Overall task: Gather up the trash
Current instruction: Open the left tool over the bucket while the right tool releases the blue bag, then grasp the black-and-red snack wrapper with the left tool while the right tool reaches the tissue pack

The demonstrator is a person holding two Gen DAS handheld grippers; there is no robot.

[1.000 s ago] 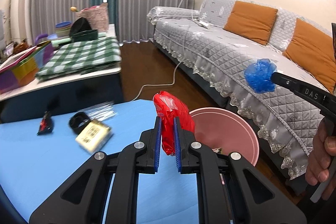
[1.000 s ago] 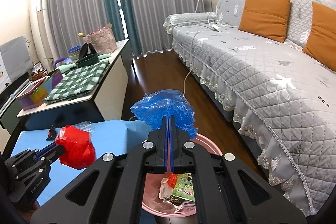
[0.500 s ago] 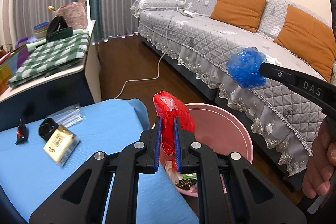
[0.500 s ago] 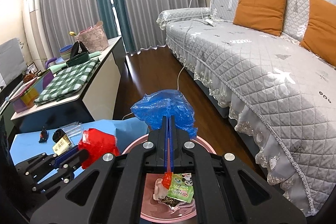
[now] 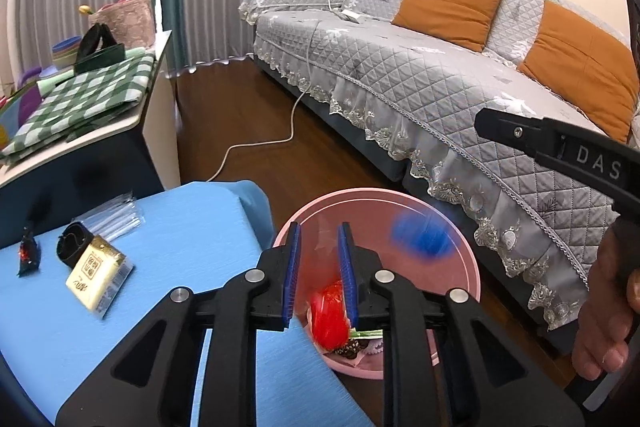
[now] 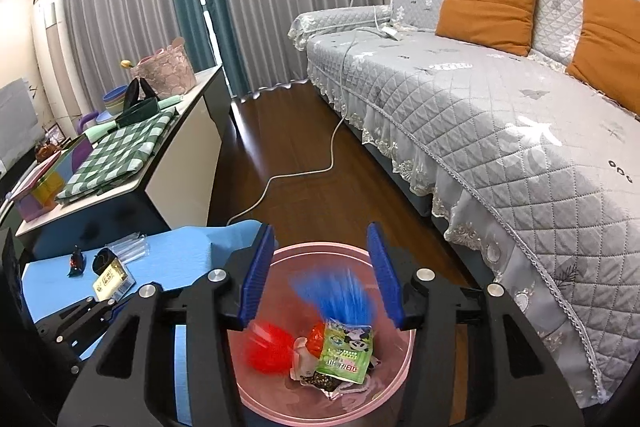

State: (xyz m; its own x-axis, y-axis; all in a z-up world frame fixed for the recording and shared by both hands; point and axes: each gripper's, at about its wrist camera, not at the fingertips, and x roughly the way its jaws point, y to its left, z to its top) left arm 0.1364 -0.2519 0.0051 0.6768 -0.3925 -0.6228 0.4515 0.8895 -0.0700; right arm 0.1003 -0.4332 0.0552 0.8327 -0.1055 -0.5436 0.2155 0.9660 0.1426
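Over the pink basin's rim [image 6: 408, 355], both grippers' jaws are opening, empty, blue bag [image 6: 344, 297] dropping clear.

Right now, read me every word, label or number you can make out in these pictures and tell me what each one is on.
"DAS": white letters on the black right gripper, seen from the left wrist.
Green panda packet in the pink bin: print too small to read.
Cream packet on the blue table: characters too blurred to read.

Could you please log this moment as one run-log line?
left gripper: opening, red bag dropping | right gripper: opening, blue bag falling | target: pink bin | blue table: yellow packet left
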